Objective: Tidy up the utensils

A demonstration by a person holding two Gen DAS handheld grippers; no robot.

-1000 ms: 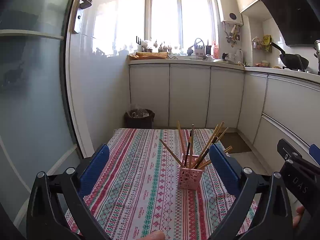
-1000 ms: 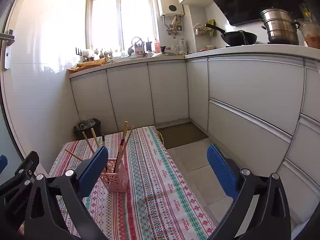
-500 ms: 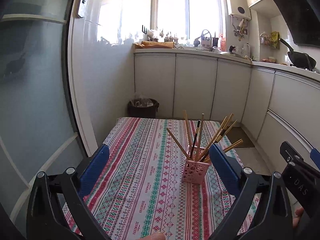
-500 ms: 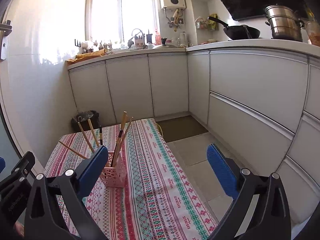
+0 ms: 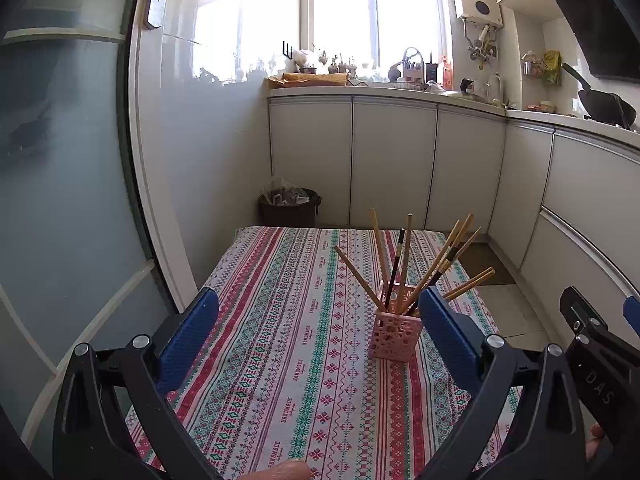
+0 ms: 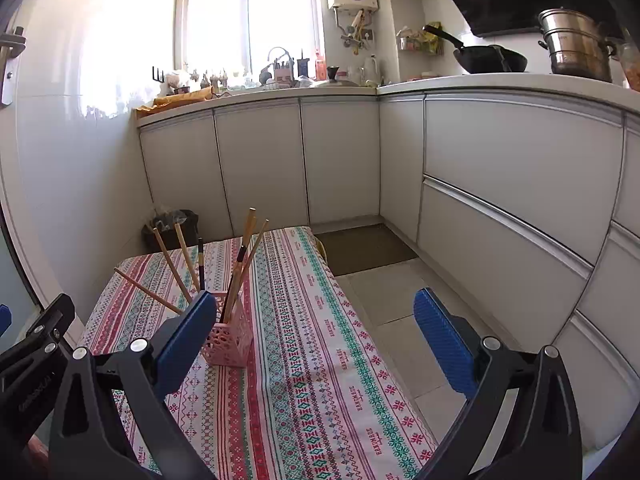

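Observation:
A pink perforated holder (image 5: pixel 395 333) stands upright on the patterned tablecloth (image 5: pixel 288 320), full of several wooden chopsticks (image 5: pixel 404 264) that fan out of its top. It also shows in the right wrist view (image 6: pixel 230 340), just behind that gripper's left finger. My left gripper (image 5: pixel 318 320) is open and empty, held above the near part of the table, with the holder just inside its right finger. My right gripper (image 6: pixel 310 320) is open and empty, to the right of the holder, over the table's right side.
White kitchen cabinets (image 5: pixel 392 160) run along the back and right. A dark bin (image 5: pixel 289 206) stands on the floor beyond the table's far end. A glass door (image 5: pixel 60 180) is at the left. A wok (image 6: pixel 490 60) and a steel pot (image 6: pixel 576 50) sit on the counter.
Both grippers have pulled back and risen slightly, so the holder sits lower and further off in both views. Both stay open and empty.

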